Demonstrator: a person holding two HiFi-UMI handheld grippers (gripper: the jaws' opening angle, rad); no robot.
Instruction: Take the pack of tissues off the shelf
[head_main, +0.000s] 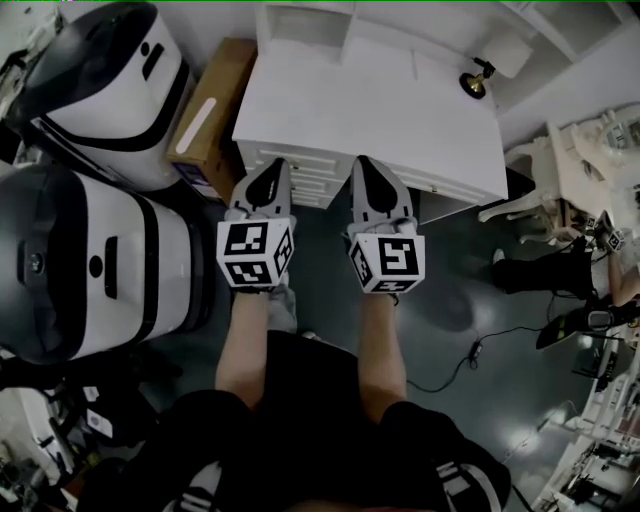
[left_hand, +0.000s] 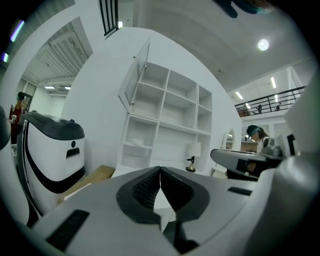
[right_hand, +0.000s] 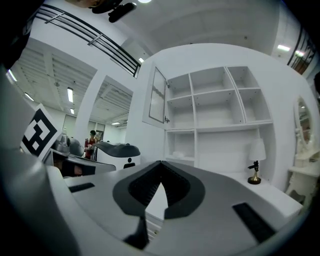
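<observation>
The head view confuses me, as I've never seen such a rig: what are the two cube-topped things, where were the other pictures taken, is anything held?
A person holds a tool in each hand: the left gripper and the right gripper; the cubes belong to them. The head view looks down from the person's head; the other two come from a camera on each gripper. Both are shut and empty. Ahead is a white desk with a lamp and a shelf unit; a pale pack lies in its lower left compartment.

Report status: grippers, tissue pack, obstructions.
Left gripper shut, empty. Right gripper shut, empty. Pale bundle, likely the tissue pack, in lower left compartment of shelf, untouched. Nothing in front of it; lamp stands well right.
</observation>
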